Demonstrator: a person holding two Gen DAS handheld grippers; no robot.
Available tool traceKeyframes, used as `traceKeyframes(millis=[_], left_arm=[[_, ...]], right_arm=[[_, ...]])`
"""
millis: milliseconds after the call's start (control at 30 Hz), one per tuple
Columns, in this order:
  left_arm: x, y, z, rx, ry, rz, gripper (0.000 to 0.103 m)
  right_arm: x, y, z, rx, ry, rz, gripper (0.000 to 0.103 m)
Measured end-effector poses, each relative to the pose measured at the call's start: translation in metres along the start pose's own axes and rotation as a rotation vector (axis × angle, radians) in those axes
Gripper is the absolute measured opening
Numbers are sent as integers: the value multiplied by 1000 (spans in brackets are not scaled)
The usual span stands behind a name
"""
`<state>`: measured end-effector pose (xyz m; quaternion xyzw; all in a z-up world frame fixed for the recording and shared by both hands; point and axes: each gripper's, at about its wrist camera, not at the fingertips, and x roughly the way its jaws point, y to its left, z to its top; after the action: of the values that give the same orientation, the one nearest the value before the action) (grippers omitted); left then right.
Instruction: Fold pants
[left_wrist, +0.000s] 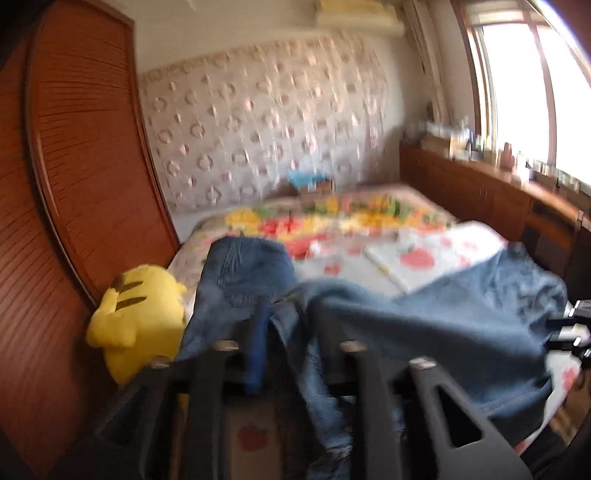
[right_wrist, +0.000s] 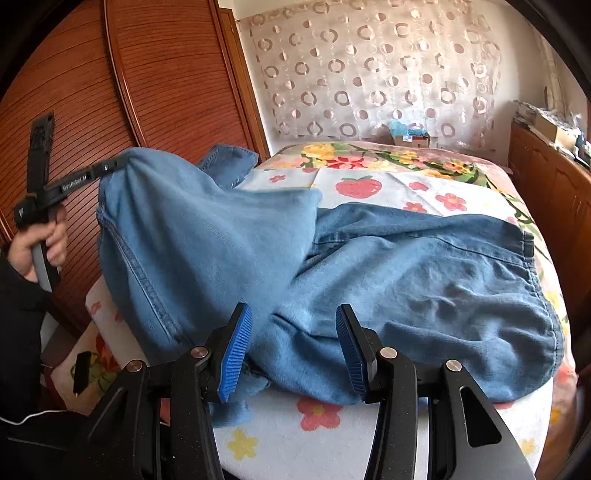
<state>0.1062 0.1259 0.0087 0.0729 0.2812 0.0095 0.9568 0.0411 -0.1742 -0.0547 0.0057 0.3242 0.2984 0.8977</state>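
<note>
The only lettering in view stands on the left gripper, seen from the right wrist camera: a short line of pale characters printed along the side of its black finger arm, near where it meets the raised denim. It seems to be a brand mark, perhaps "GenRobot.AI", but the letters are too small to be sure. The small box at the far end of the bed carries a label that cannot be read.

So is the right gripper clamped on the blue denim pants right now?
No, the right gripper has both blue pads apart and touching nothing, hovering above the blue denim pants.
</note>
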Motion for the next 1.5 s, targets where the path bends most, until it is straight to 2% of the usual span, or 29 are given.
traceKeyframes(millis=[33,67,167,367,600,800,867,900,967,1000,1033,1200,1367,1500], left_arm=[[6,1,-3,2,31,-16,51],[12,3,-7,-3,66,-37,53],[26,3,-20,-5,140,-47,53],[45,-10,-52,-7,223,-71,54],[39,-16,-81,-40,247,-85,54],[12,-14,-98,-93,198,-117,53],[12,-17,-102,-86,199,-134,42],[13,-18,-103,-80,202,-135,39],[14,-20,-106,-68,205,-132,23],[13,-21,-107,-66,203,-133,18],[11,-20,-107,-71,193,-134,7],[-8,-9,-107,-81,157,-137,3],[-26,9,-107,-102,139,-82,1],[-29,20,-105,-121,128,-74,1]], right_arm=[[1,0,0,0,3,2,49],[2,0,0,0,5,2,49],[3,-2,1,2,8,-1,49],[3,-6,4,8,9,-21,49],[-2,-17,0,16,4,-52,49],[-9,-38,-8,61,9,-75,49],[-10,-44,-11,78,11,-85,49],[-10,-48,-12,86,12,-92,49],[-12,-54,-13,98,13,-100,49],[-13,-56,-14,105,12,-104,49],[-14,-58,-14,110,12,-108,49],[-19,-70,-18,138,5,-126,49],[-26,-83,-25,180,-7,-151,49],[-33,-94,-32,210,-10,-181,49]])
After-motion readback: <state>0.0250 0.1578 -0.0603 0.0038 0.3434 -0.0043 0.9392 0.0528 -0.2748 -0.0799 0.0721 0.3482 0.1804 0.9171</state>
